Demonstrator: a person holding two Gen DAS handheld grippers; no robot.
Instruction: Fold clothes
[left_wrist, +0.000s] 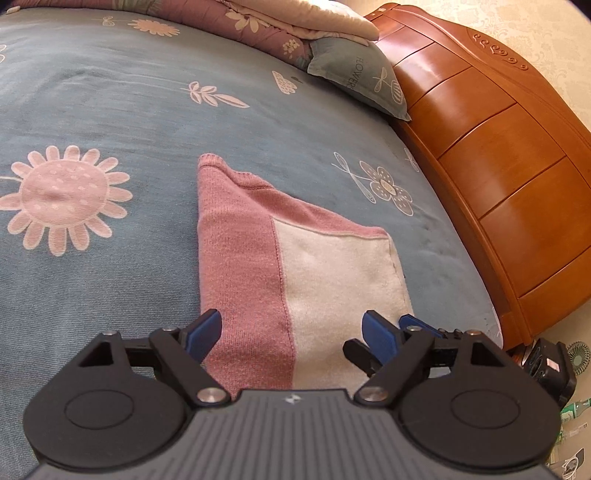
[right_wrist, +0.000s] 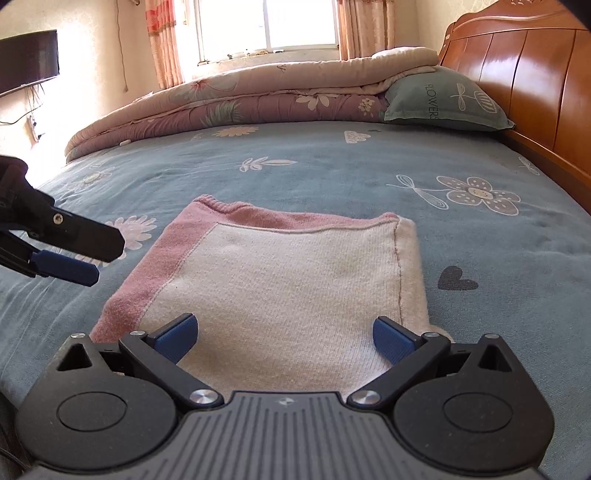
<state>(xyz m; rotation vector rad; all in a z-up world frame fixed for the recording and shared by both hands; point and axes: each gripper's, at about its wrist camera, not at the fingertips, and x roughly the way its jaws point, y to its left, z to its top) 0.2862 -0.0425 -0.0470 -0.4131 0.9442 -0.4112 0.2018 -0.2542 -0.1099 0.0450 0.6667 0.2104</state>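
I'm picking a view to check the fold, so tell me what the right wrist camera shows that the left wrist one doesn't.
Right wrist only: the window, curtains, a dark screen on the wall, and the open left gripper beside the garment.
Left wrist only: clutter on the floor past the bed's corner.
Both: the folded pink and white sweater, floral bedsheet, pillow, quilt, headboard.

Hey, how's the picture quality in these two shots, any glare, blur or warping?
Right wrist view: the window is blown out white, the headboard glossy with reflections. Left wrist view: even light, fisheye bends the headboard strongly. The folded sweater is sharp in both.
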